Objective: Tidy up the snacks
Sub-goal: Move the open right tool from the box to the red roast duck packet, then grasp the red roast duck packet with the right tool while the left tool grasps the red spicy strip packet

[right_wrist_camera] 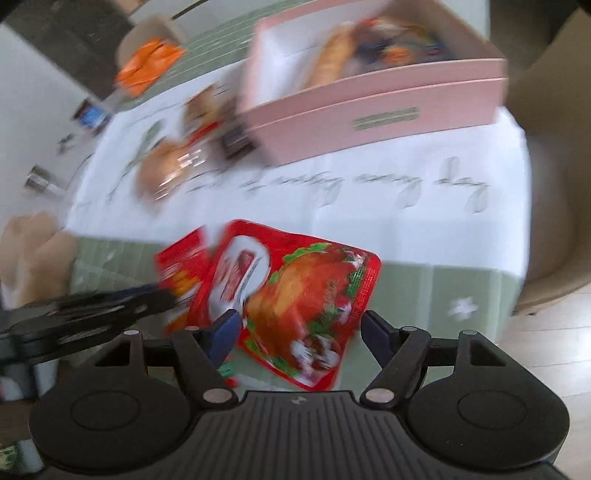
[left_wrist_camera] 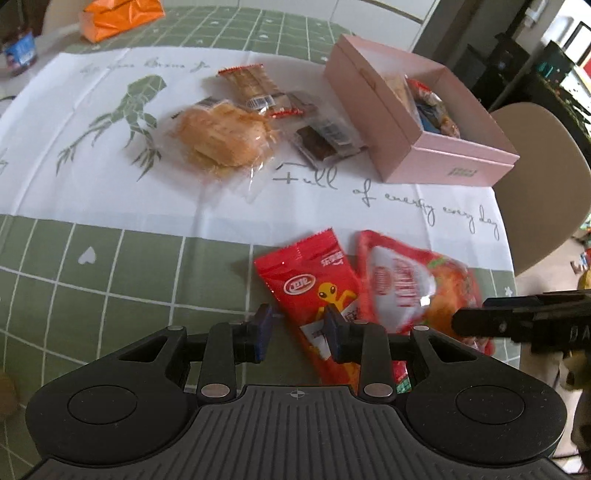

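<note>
Where the room shows past the table, a pale floor (right_wrist_camera: 554, 332) and a beige chair (left_wrist_camera: 535, 177) sit at the right, with dark shelving (left_wrist_camera: 517, 62) behind. The table (left_wrist_camera: 92, 288) wears a green cloth with a white grid and small hearts; across its middle lies a white panel (left_wrist_camera: 55, 147) printed with a green plant sketch and cursive writing. On the panel's right end stands an open pink box (left_wrist_camera: 443, 162), already holding several snack packs. Just left of it lie loose snacks: a clear bag of golden pastry (left_wrist_camera: 221, 136), a pack of biscuits (left_wrist_camera: 251, 85) and a dark bar (left_wrist_camera: 317, 144). An orange bag (left_wrist_camera: 118, 18) rests at the far edge, near a jar (left_wrist_camera: 20, 51).

On the green cloth, near the table's front edge, two red packets lie side by side, touching: a narrow one with a yellow alien figure (left_wrist_camera: 317, 291) and a wider one picturing roast chicken (right_wrist_camera: 310, 295).

The left gripper (left_wrist_camera: 299, 328) hovers over the alien packet, jaws partly apart, gripping nothing. The right gripper (right_wrist_camera: 299, 332) is spread wide either side of the chicken packet, not pressing it. The right wrist view is blurred.
</note>
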